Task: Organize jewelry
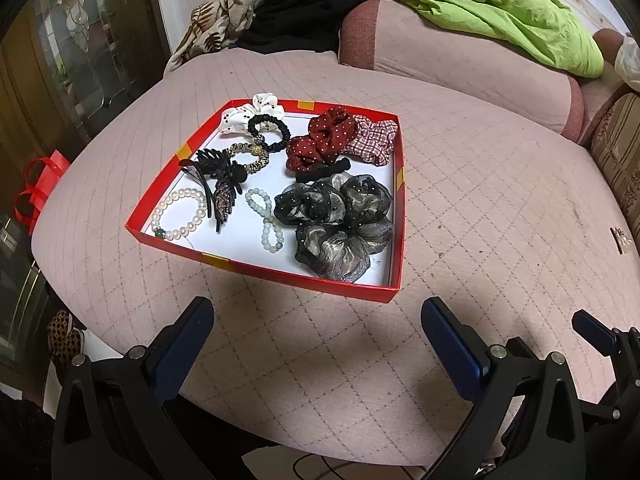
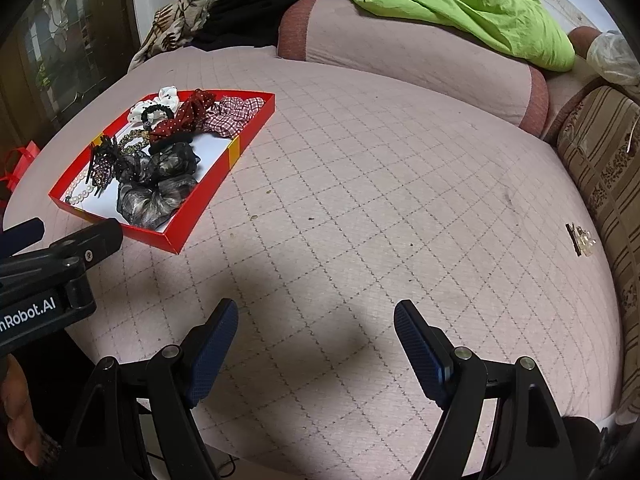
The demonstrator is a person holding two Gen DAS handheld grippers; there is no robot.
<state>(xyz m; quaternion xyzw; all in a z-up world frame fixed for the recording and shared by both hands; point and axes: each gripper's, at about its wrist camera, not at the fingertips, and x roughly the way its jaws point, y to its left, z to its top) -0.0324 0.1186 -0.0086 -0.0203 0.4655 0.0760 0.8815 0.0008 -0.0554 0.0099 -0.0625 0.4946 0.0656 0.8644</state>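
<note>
A shallow red box [image 1: 262, 270] [image 2: 188, 216] lies on the pink quilted cushion. Inside are a white pearl bracelet [image 1: 178, 216], a pale bead bracelet [image 1: 267, 222], a black claw clip [image 1: 218, 184], a black hair tie [image 1: 270, 132], a white dotted scrunchie [image 1: 248, 114], a red dotted scrunchie [image 1: 320, 138], a checked scrunchie [image 1: 374, 140] and grey-black organza scrunchies [image 1: 340, 220]. A small gold hair clip [image 2: 580, 240] [image 1: 622, 240] lies far right on the cushion. My left gripper [image 1: 318, 320] hangs open just in front of the box. My right gripper [image 2: 316, 320] is open over bare cushion, nothing between its fingers.
A pink bolster [image 2: 400, 48] with a green cloth [image 2: 460, 12] on it lies at the back. A striped sofa arm [image 2: 600, 168] borders the right side. Piled fabric [image 1: 240, 12] sits behind the box, and a red bag [image 1: 40, 184] hangs off the left edge.
</note>
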